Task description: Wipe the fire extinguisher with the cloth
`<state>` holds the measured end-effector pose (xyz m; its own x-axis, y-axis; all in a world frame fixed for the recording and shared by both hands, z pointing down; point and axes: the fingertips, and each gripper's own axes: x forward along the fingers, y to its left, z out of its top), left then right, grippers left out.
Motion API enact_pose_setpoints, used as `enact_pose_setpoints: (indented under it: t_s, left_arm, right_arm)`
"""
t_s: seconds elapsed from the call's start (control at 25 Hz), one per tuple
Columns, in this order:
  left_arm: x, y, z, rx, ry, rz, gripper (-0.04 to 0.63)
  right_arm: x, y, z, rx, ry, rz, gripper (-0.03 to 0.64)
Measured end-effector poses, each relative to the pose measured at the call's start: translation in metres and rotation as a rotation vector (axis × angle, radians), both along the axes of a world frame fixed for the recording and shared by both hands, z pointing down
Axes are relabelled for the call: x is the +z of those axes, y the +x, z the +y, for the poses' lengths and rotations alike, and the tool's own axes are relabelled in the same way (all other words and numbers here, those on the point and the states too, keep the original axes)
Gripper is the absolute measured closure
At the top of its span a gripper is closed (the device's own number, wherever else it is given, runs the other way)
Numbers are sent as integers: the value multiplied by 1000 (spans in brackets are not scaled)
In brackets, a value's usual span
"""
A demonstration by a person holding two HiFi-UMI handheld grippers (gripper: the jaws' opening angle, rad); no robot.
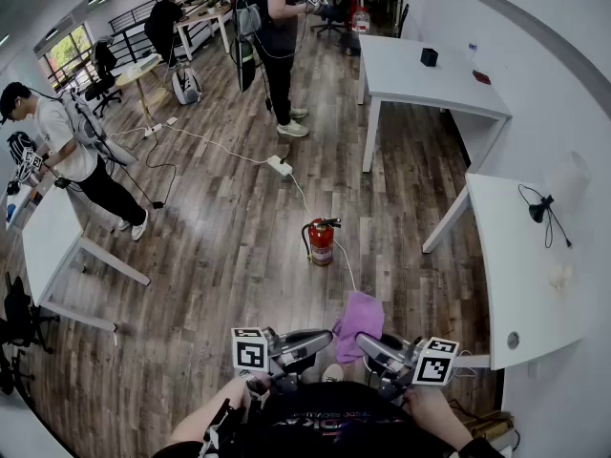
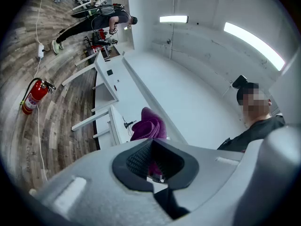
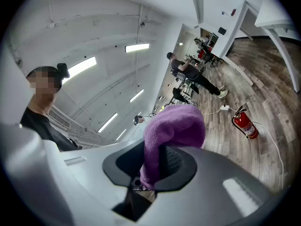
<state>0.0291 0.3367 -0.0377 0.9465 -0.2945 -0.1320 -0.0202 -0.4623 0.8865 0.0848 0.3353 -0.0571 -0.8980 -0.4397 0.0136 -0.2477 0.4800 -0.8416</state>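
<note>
The right gripper (image 1: 374,349) clamps the purple cloth (image 1: 359,321); the left gripper (image 1: 305,343) gapes, empty, and should steady the fire extinguisher (image 1: 322,241), off the white table's (image 1: 520,265) left edge, during wiping

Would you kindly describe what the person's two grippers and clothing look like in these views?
The left gripper and right gripper both have smooth, rounded, light-grey shells. Each carries a white cube printed with black square markers. Black pads with a fine ribbed texture line the jaws. The person wears a dark top with some print on it.
</note>
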Motion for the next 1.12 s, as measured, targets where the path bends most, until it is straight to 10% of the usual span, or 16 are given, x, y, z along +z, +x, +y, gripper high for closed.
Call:
enact_pose_setpoints:
  t_s: [1.12]
  left_arm:
    - [-15, 7, 3, 0, 43, -34, 596]
  right_arm:
    - [-22, 23, 1, 48, 85, -35, 548]
